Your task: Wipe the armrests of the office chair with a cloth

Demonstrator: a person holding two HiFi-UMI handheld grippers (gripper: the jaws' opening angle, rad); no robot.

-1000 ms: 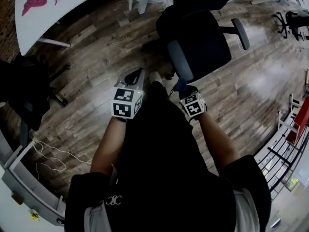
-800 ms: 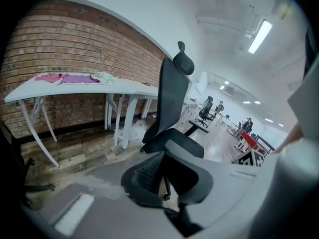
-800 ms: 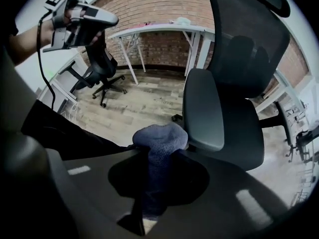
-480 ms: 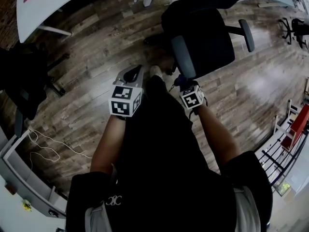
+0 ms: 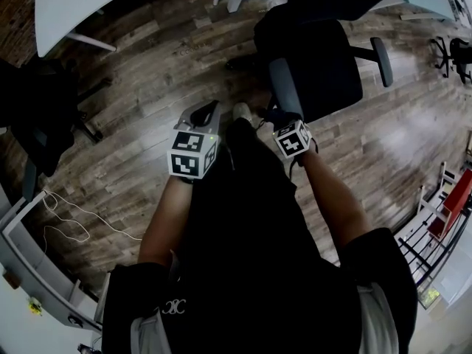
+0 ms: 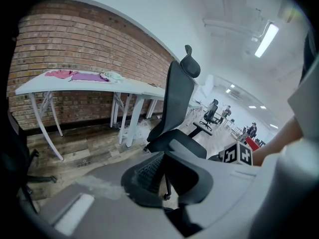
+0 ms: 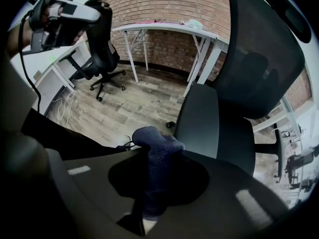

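Note:
The black office chair (image 5: 324,65) stands in front of me, its seat (image 7: 239,133) facing my way. Its near grey armrest (image 5: 284,87) points toward me, and the far armrest (image 5: 382,50) is on the other side. My right gripper (image 5: 279,120) is shut on a dark blue cloth (image 7: 155,143) and sits at the near armrest's (image 7: 197,111) front end; whether the cloth touches it I cannot tell. My left gripper (image 5: 205,115) hangs over the floor to the left of the chair (image 6: 177,103), shut, with nothing in it.
A white table (image 5: 74,13) with pink and purple cloths stands at the back left against a brick wall (image 6: 75,49). Another black chair (image 5: 37,116) is at the left, with a loose cable (image 5: 66,227) on the wooden floor. A red rack (image 5: 453,198) is at the right.
My right gripper with the cloth has moved up toward the near armrest's front end. The left gripper has hardly moved.

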